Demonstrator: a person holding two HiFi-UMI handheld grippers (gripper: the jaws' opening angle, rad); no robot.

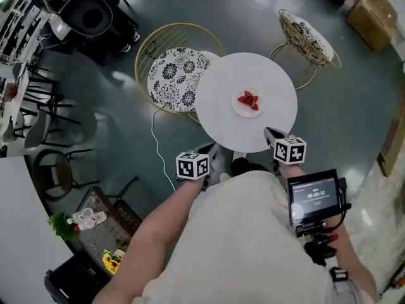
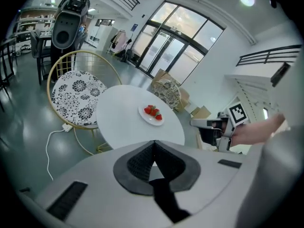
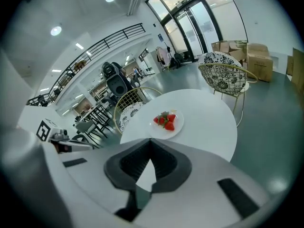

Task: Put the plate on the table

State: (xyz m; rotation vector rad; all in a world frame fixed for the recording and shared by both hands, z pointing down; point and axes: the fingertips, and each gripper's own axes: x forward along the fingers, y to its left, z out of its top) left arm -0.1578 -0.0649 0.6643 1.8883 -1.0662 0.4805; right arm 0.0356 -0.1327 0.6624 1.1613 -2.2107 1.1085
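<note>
1. Round white table [image 1: 272, 81]: it's carrying the plate, so the job looks done, nothing left.
2. Plate [image 1: 240, 111] of strawberries [image 1: 249, 99]: flat near the table's middle, clear of the 2 tools.
3. Left gripper [image 2: 154, 145]: jaws pressed together, empty, near the table's edge.
4. Right gripper [image 3: 151, 144]: likewise closed, holding nothing.

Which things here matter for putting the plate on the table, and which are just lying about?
Job: small white plate of strawberries; round white table; left tongs; right tongs.
Lying about: gold wire chair with floral cushion; second gold wire chair; brown cardboard boxes.
</note>
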